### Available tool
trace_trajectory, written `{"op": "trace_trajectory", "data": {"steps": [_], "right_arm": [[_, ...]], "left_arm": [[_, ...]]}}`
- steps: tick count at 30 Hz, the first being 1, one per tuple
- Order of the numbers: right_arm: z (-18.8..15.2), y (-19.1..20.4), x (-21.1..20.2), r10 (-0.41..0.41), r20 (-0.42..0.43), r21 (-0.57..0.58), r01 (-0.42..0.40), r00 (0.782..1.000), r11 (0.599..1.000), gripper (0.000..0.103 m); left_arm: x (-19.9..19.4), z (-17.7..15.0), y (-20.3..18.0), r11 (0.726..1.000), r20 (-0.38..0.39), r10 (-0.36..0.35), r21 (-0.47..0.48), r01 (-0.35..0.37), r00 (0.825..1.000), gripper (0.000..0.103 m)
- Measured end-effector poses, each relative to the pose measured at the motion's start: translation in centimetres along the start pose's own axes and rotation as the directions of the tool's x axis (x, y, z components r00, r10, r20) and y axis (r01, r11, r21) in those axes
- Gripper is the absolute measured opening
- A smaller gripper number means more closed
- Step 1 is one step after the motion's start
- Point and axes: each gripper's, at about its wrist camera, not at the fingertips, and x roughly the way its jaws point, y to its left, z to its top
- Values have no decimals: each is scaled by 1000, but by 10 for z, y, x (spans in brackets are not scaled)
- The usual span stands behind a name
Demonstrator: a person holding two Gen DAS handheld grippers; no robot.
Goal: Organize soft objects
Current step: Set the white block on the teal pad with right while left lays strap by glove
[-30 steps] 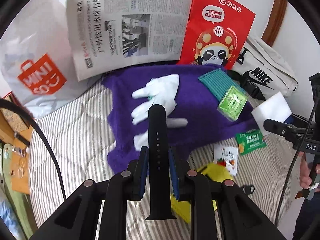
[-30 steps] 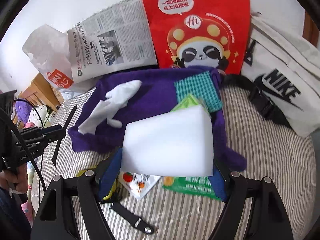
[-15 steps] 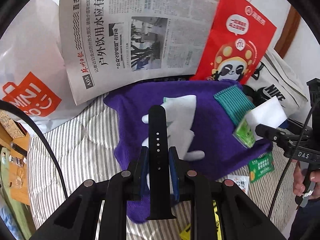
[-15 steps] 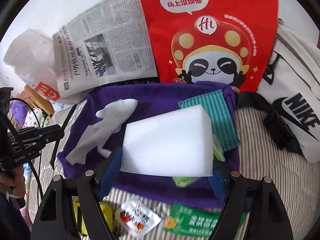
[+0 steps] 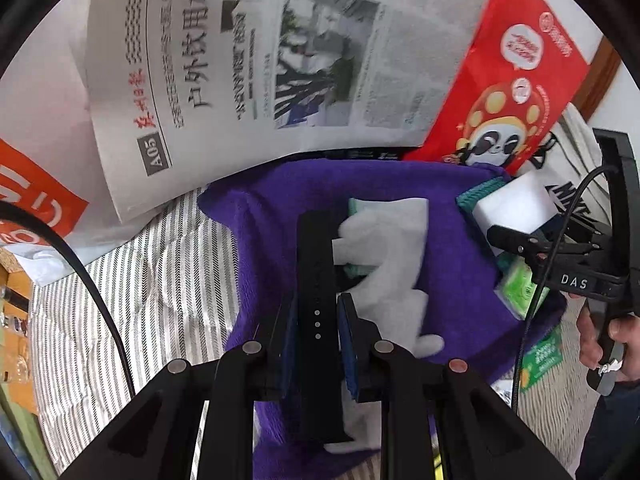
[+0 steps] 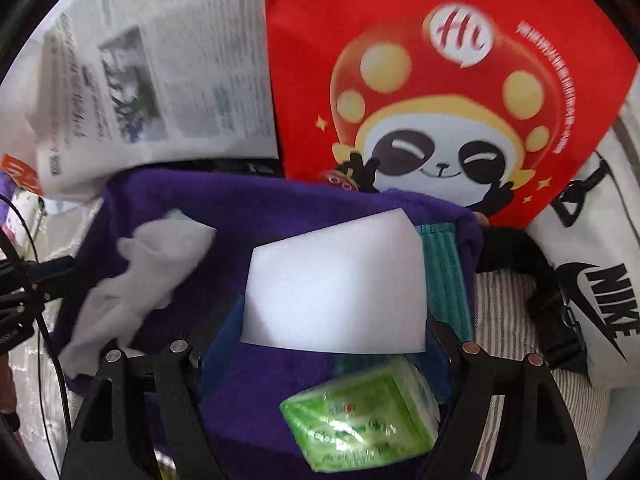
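While unseen rightward, left-held strap (image 5: 316,280)

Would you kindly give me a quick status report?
Left gripper shut on black rubber watch strap. Right gripper shut on white foam block. Both over purple towel; white glove below strap.

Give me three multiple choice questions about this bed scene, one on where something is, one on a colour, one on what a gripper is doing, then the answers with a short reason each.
1. Where does the white glove lie?
A. on the purple towel
B. on the newspaper
C. inside the red paper bag

2. What colour is the strap in the left gripper?
A. yellow
B. black
C. white

3. What is the right gripper doing?
A. hanging empty
B. gripping a white sponge block
C. gripping the green tissue pack

Answers: 1 A, the glove rests on purple cloth. 2 B, the strap between the blue pads is black. 3 B, the white block sits clamped between its pads.
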Motion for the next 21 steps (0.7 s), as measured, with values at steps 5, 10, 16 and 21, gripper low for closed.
{"op": "trace_trajectory", "data": {"steps": [5,10,16,21], "right_arm": [[3,2,27,-29,-59,-28,28,998,999,79],[6,10,37,-87,-61,-107,81,994,991,79],[11,17,43,-122,-58,-168,111,991,979,80],[10,29,47,-146,-61,-212,130,987,969,82]], "left_arm": [[19,1,5,1000,-23,-2,1,2,1000,20],[27,1,3,1000,-22,-13,6,13,1000,20],[30,1,1,1000,-24,-18,4,18,1000,21],[31,-1,1,1000,-34,-25,-1,25,999,22]]}}
